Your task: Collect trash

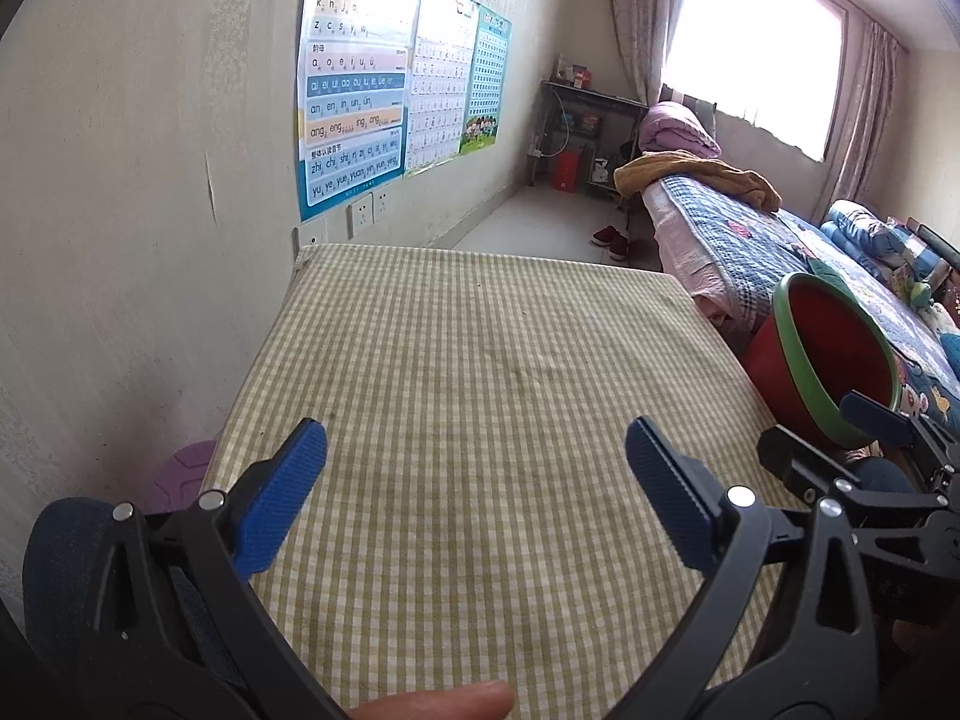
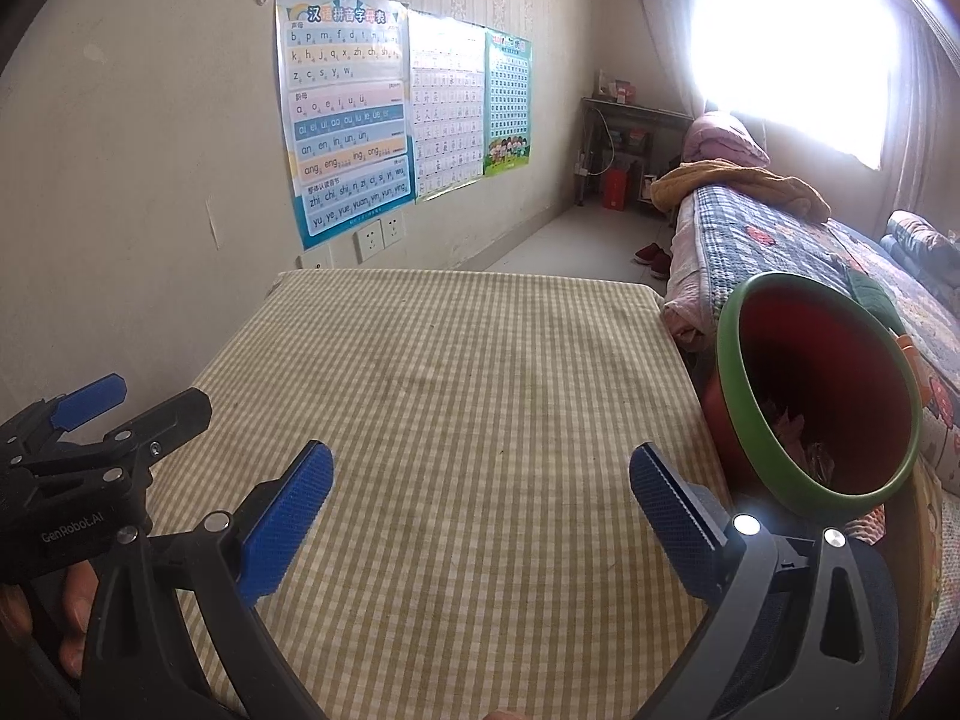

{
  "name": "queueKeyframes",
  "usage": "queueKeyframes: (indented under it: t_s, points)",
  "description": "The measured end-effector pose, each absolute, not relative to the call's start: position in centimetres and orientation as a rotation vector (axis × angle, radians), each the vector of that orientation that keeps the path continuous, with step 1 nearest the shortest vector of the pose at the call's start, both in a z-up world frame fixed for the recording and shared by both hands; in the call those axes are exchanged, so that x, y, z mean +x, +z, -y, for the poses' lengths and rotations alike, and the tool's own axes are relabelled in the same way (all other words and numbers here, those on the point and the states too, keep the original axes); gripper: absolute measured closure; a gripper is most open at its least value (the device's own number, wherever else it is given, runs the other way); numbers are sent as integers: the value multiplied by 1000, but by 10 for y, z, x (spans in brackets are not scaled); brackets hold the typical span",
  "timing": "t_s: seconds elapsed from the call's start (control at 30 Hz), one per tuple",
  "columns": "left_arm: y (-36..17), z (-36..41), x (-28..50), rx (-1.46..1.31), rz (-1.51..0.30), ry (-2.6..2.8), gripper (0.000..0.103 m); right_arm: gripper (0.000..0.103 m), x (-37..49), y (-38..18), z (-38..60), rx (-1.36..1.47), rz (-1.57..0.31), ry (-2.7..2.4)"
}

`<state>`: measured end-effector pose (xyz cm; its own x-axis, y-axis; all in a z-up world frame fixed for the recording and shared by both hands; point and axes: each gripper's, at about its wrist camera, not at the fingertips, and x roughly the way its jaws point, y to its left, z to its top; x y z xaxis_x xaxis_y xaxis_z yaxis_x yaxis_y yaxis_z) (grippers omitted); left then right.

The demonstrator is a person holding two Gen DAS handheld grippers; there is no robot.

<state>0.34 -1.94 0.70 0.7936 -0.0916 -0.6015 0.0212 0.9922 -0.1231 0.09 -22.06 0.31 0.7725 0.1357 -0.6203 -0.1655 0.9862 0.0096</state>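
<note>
The checked tablecloth (image 2: 456,420) fills the centre of both views and shows no litter. At right, the red bin (image 2: 822,384) already holds crumpled scraps, so collection looks nearly finished. The left gripper (image 1: 477,498) and right gripper (image 2: 480,510) both gape wide, empty.

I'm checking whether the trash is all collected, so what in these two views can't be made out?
- Red bin: the right wrist view shows crumpled bits at the bottom, too dark to identify; in the left wrist view its inside bottom is hidden by its own rim and the right gripper.
- Checked tabletop: near edge hidden behind both grippers' frames.
- Shelf by the window: items too small.
- Window: overexposed.
</note>
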Motion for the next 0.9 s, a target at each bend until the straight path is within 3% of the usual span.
queueKeyframes:
  t_s: [0.9]
  points:
    - [3, 12, -7, -109, -670, -28, 5, 7, 18, -7, 245, 65, -719, 147]
